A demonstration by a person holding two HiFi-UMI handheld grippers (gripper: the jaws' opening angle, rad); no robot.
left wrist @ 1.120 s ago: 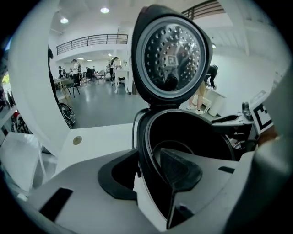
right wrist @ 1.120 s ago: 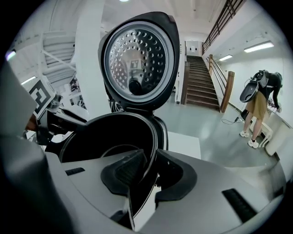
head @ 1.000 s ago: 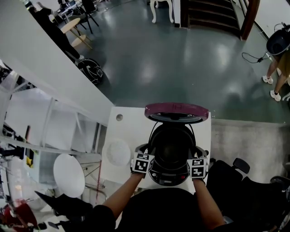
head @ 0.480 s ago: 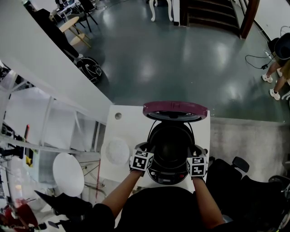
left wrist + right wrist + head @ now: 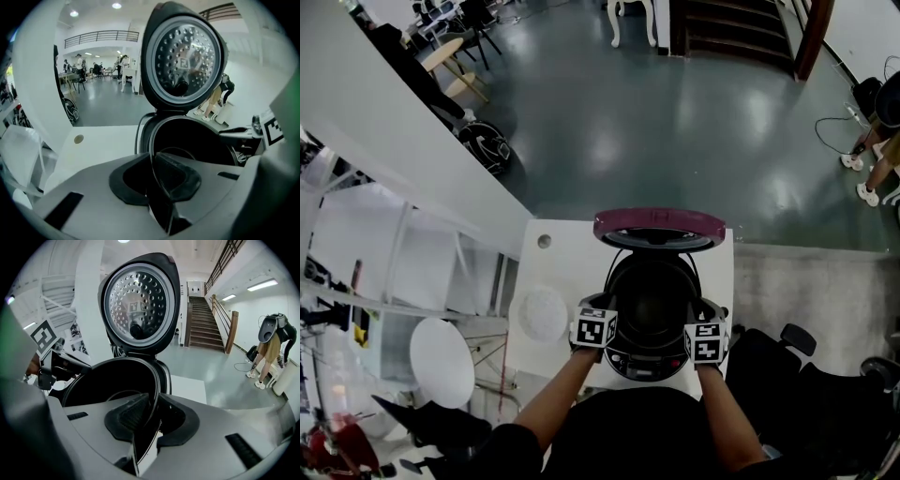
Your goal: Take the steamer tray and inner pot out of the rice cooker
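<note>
Jaws of left gripper (image 5: 152, 177) and right gripper (image 5: 151, 417) had just closed on the rim of the inner pot (image 5: 654, 300), not yet lifted; steamer tray (image 5: 542, 312) apparently already out on desk (image 5: 564, 261), centre-left.

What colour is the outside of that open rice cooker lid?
The lid is dark pinkish-purple outside; the head view shows it best.

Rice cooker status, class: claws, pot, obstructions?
Left claw, right claw just closed on inner pot rim, opposite sides. Pot seated in cooker. Lid up, way clear.
</note>
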